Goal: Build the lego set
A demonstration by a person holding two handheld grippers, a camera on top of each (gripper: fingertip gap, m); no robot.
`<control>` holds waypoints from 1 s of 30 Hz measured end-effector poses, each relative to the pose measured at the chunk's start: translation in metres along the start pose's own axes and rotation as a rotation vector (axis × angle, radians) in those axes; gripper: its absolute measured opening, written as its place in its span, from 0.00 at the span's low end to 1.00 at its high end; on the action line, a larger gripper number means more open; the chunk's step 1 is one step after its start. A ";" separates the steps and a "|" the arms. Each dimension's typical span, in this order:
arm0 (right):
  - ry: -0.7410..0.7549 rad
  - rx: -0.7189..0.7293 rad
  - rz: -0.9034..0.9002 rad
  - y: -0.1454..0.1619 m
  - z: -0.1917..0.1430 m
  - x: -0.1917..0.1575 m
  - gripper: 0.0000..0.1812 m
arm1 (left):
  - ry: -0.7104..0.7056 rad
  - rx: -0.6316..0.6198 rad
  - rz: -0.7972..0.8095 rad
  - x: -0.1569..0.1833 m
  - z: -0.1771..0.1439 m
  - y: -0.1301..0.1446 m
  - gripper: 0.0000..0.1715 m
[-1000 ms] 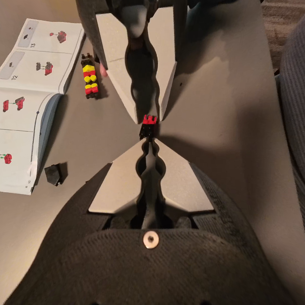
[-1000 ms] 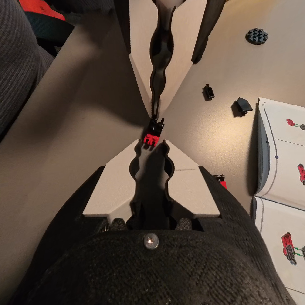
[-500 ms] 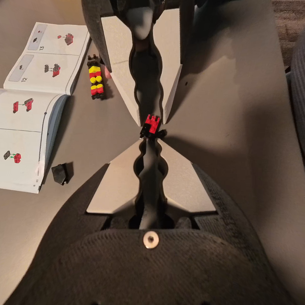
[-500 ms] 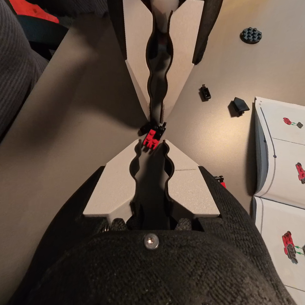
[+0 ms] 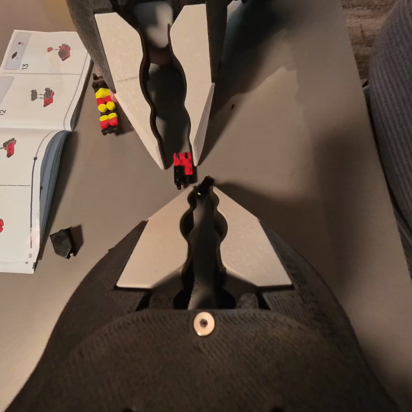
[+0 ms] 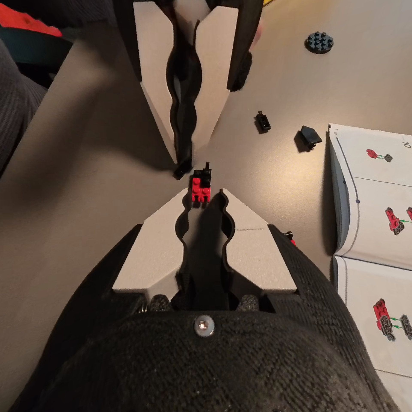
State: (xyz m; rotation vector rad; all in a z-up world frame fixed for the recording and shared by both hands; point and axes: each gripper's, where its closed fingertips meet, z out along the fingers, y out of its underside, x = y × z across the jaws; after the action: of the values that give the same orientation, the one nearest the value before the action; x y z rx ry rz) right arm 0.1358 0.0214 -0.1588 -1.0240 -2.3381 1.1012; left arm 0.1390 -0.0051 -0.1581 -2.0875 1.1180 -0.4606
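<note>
A plain grey-beige table (image 5: 278,138) fills both wrist views, with dark ribbed fabric along the right edge of the left wrist view.

In the left wrist view, an open white instruction booklet (image 5: 33,142) lies at the far left. Just right of it, in the upper left, sits a small red, yellow and black brick assembly (image 5: 106,110), and at lower left a loose dark sloped brick (image 5: 63,243) lies beside the booklet's corner. At centre, the left gripper (image 5: 204,189) has its jaws pressed together on a small black piece (image 5: 206,182) at the tips. Facing it from the top of the frame, the right gripper (image 5: 181,161) pinches a red and black brick cluster (image 5: 183,169) between jaws otherwise slightly apart. The two held parts sit just beside each other; contact cannot be told.

In the right wrist view, right of centre lie a small black clip piece (image 6: 262,122), the sloped brick and, upper right, a round dark studded plate (image 6: 320,42).
</note>
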 end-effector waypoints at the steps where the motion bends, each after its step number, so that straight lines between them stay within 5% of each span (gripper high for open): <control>1: -0.008 0.000 -0.005 0.000 0.000 -0.001 0.13 | 0.003 -0.002 -0.002 0.000 0.000 0.001 0.05; 6: -0.025 0.000 -0.021 0.000 0.000 -0.005 0.12 | 0.038 -0.007 -0.002 0.006 0.000 0.001 0.04; 30: -0.020 -0.001 -0.028 0.000 0.000 -0.005 0.08 | -0.217 -0.047 0.079 -0.017 -0.001 -0.008 0.04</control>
State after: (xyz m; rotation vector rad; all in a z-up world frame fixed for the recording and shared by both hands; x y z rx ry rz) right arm 0.1389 0.0177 -0.1590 -0.9826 -2.3610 1.1050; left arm 0.1336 0.0119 -0.1513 -2.0681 1.0866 -0.1669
